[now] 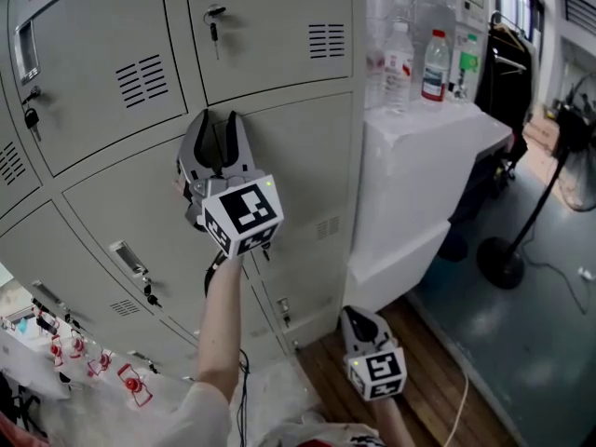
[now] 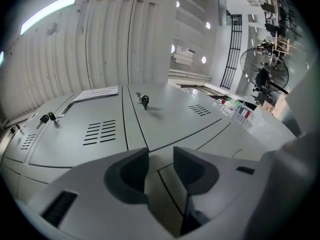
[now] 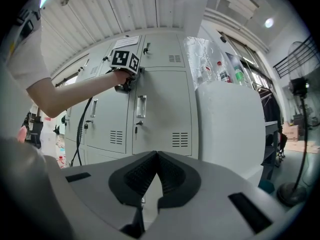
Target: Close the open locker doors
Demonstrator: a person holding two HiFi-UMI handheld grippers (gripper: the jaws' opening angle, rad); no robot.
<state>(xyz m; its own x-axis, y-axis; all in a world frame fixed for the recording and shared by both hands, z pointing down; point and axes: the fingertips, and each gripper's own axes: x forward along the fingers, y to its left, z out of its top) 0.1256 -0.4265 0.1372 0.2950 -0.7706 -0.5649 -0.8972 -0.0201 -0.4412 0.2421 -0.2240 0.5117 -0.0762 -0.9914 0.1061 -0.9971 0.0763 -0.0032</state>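
Note:
A bank of grey lockers fills the left of the head view; every door I can see lies flush. My left gripper is held up with its fingertips at the seam beside a middle locker door. In the left gripper view its jaws stand apart with only the door seam showing between them. A key hangs in the door above. My right gripper hangs low near the floor, away from the lockers. It is shut and empty and faces the door handle.
A white cabinet with several bottles on top stands right of the lockers. A fan stand and a cable lie on the floor at the right. Red-patterned cloth sits at the lower left.

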